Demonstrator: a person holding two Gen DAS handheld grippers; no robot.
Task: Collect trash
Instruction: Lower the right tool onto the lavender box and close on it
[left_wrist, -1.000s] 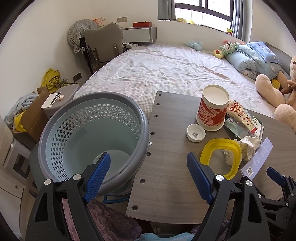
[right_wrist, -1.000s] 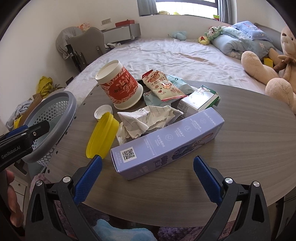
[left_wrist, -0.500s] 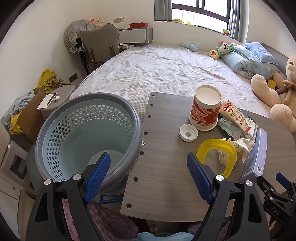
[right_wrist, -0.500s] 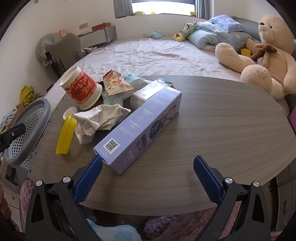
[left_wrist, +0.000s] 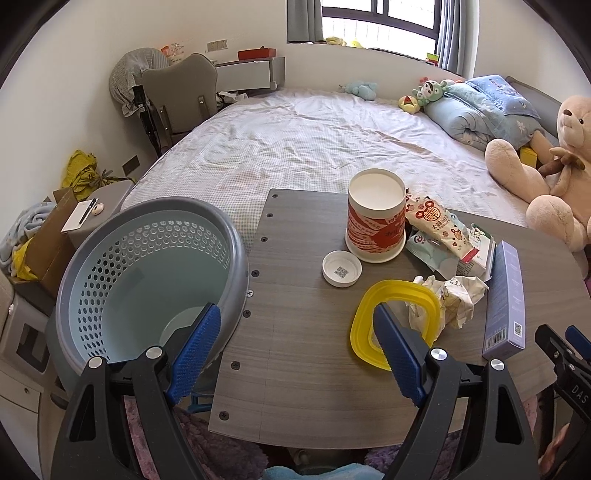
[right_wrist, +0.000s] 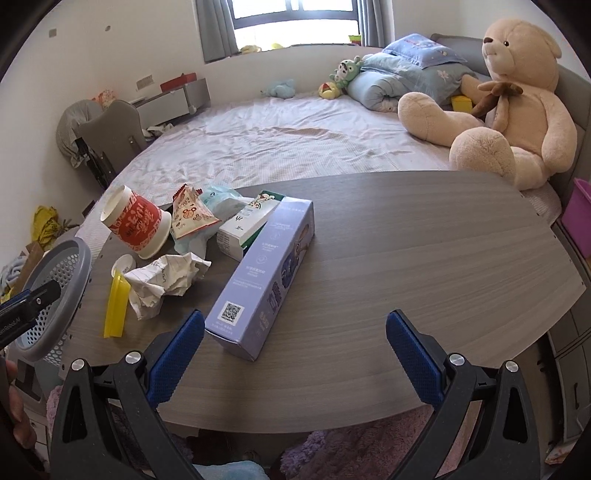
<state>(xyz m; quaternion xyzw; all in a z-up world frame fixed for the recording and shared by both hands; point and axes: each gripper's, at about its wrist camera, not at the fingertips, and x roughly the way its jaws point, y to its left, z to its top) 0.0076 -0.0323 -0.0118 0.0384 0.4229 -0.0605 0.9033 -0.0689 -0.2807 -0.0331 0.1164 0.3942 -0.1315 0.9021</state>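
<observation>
Right wrist view, trash on the worktop (right_wrist: 388, 258), left half; nothing yet in the bin (left_wrist: 147, 266), which stands at the worktop's left edge.

- Purple box (right_wrist: 264, 273): long carton lying flat, its near end just ahead of the right gripper (right_wrist: 295, 350). Likely light, stiff, crushable. Take it across the narrow width near the end.
- Paper ball (right_wrist: 166, 280): crumpled, touching the box's left side. Soft, very light; pinch anywhere in the bulk.
- Yellow lid (left_wrist: 395, 321): thin plastic rim, flat on the worktop beside the paper ball. Probably springy and slick; grip one edge.
- Cup (left_wrist: 375, 218): red-and-white paper tub, upright, apparently empty. Light, thin-walled; hold by the rim wall, gently.
- White cap (left_wrist: 341, 267): small, low, in front of the cup. Hard to get under; pinch across the rim.
- Snack packets (right_wrist: 192, 218) and small carton (right_wrist: 243, 229): piled behind the box. Packets soft, slippery film.

Left gripper (left_wrist: 295, 347): fingers spread wide, holding nothing, hovering between bin and lid. Right gripper: fingers likewise spread, empty.
</observation>
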